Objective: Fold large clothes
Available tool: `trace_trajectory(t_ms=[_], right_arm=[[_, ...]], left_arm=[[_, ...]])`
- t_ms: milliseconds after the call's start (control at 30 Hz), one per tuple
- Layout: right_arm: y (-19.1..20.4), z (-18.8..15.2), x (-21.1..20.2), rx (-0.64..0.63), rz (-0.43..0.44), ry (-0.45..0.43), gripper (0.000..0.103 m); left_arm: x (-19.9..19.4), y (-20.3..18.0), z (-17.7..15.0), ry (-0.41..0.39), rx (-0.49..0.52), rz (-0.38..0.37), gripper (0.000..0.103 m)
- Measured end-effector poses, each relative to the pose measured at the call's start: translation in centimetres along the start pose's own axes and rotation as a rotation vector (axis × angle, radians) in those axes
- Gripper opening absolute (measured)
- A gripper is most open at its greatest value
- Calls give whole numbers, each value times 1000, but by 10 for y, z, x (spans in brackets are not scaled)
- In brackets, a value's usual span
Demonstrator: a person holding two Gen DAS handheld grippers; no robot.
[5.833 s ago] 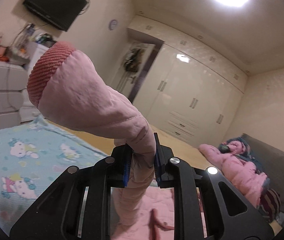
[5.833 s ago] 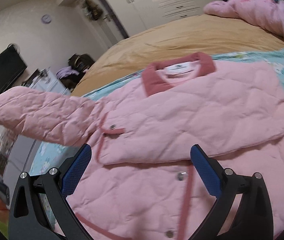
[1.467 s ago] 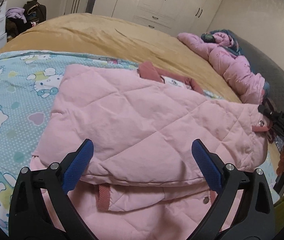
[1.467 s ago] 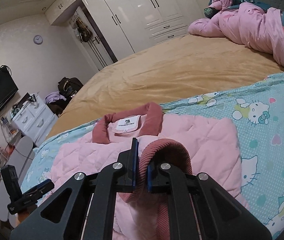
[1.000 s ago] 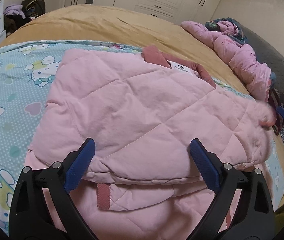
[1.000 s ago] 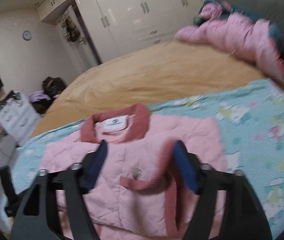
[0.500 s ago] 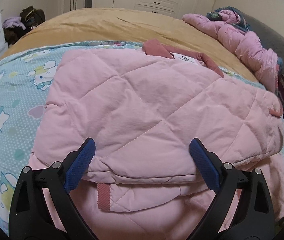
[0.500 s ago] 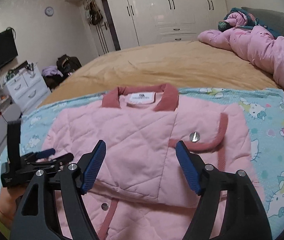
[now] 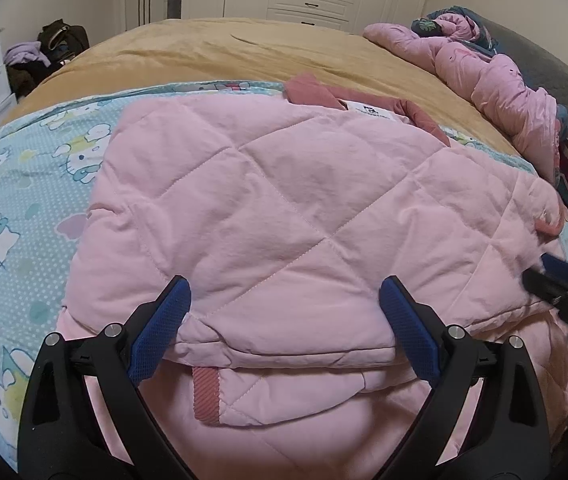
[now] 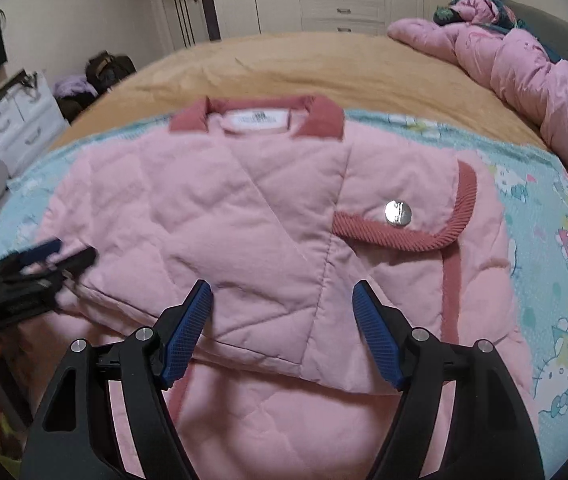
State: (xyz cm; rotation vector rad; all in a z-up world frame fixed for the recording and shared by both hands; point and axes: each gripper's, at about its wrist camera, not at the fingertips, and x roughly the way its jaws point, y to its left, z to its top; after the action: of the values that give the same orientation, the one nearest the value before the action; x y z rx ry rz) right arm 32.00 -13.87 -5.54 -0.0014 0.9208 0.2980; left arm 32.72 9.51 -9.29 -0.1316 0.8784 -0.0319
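**A:** Start with the left wrist view. What have I got?

**B:** I see my left gripper point(image 9: 284, 332) with its jaws spread wide and nothing between the blue pads. It hangs over the near edge of the pink quilted jacket point(image 9: 284, 208), which lies flat on the cartoon-cat sheet point(image 9: 16, 208) spread on the bed. I judge I'm poised there because that lower edge is the next thing to lift for the bottom fold.

**A:** And the jacket itself?

**B:** Both sleeves are laid across the chest, so it's a rough rectangle, puffy, with diamond stitching. The darker ribbed collar point(image 9: 312, 90) sits at the far end with a white label beside it, and a ribbed cuff point(image 9: 205, 394) pokes out beneath the folded layer. My right gripper point(image 9: 564, 284) shows blurred at the right edge.

**A:** Now the right wrist view.

**B:** My right gripper point(image 10: 282, 332) is also well open and empty, over the sleeve layer's near edge. The jacket point(image 10: 220, 220) looks the same: sleeves in, a ribbed-trimmed flap with a silver snap point(image 10: 398, 213) uppermost on the right. My left gripper point(image 10: 40, 256) is blurred at the left, beside the jacket's side. The hem half, I judge, isn't yet folded up.
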Motion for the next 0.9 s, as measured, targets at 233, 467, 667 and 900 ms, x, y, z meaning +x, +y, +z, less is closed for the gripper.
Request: trace_trajectory(t_ms=[233,467,667,900], right_arm=[[-14,-4,19,53,55,17,74],[-15,-1,11,56,69,26,76],[-11,1,0,63,84,11,83],[-12,5,-25,79,102,-52,85]], left_arm=[[0,-1,0,1,4,-2,89],[-2,2,1,1,-3,-10,89],[-5,1,2,1,1,-5,89],[-13,-1,6,8,2,-5,89]])
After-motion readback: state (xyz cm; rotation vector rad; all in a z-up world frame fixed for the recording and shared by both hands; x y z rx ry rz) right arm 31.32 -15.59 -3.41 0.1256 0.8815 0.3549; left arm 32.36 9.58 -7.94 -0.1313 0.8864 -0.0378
